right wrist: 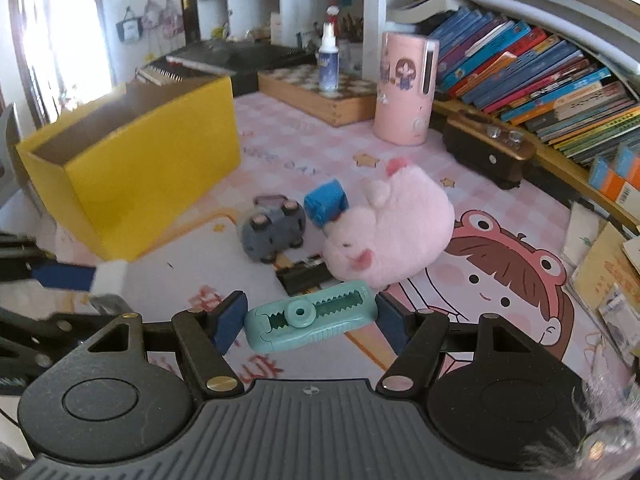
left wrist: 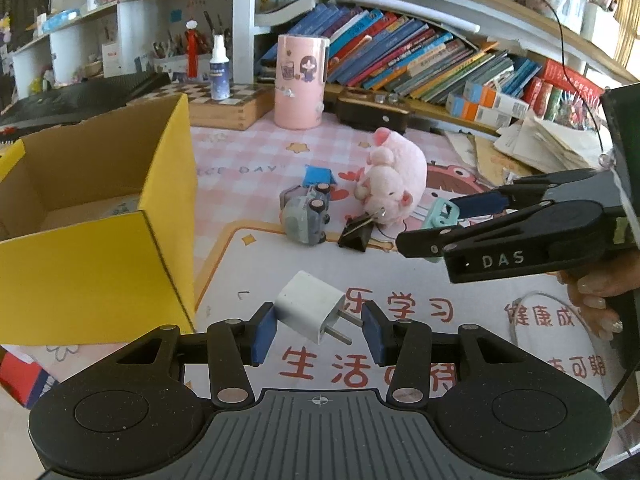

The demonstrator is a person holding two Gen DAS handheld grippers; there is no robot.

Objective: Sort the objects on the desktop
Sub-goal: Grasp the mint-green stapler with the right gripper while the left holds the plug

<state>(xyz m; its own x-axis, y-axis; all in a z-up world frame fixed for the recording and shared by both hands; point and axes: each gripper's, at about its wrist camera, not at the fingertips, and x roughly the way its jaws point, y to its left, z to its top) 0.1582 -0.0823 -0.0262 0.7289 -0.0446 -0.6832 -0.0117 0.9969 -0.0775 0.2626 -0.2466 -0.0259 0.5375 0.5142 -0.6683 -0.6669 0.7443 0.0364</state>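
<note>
Closest in, the left gripper (left wrist: 319, 330) has its fingers spread around a white plug adapter (left wrist: 310, 312). The left pad touches the adapter's body, while on the right pad side the prongs reach close, though I can't tell if they actually touch. The adapter sits tilted, its two metal prongs pointing down and to the right, so its long axis runs diagonally across the gap. Over in the right wrist view, the right gripper (right wrist: 310, 322) has its fingers around a teal correction tape (right wrist: 310, 316), long axis running crosswise from pad to pad and slightly raised on the right end. It looks pinched at both ends, but I can't say for sure that it's clamped. There's a decent open patch of the pink printed mat (left wrist: 260, 264) between the grippers and the clutter further out. Left of that patch stands the yellow cardboard box (left wrist: 96, 264), open on top, its near corner edge just beside the left gripper. A bit further back, mid table, is a small cluster: a grey toy car (left wrist: 306, 216) lying on its side, a blue block (left wrist: 318, 176) just behind it, a black binder clip (left wrist: 356, 232) and a pink plush pig (left wrist: 394, 178), all close together. Behind them is a free strip of mat, then a pink cylinder holder (left wrist: 300, 80), a wooden chess box (left wrist: 224, 106) with a spray bottle (left wrist: 219, 68) on it, and leaning books (left wrist: 400, 56) along the back shelf.
</note>
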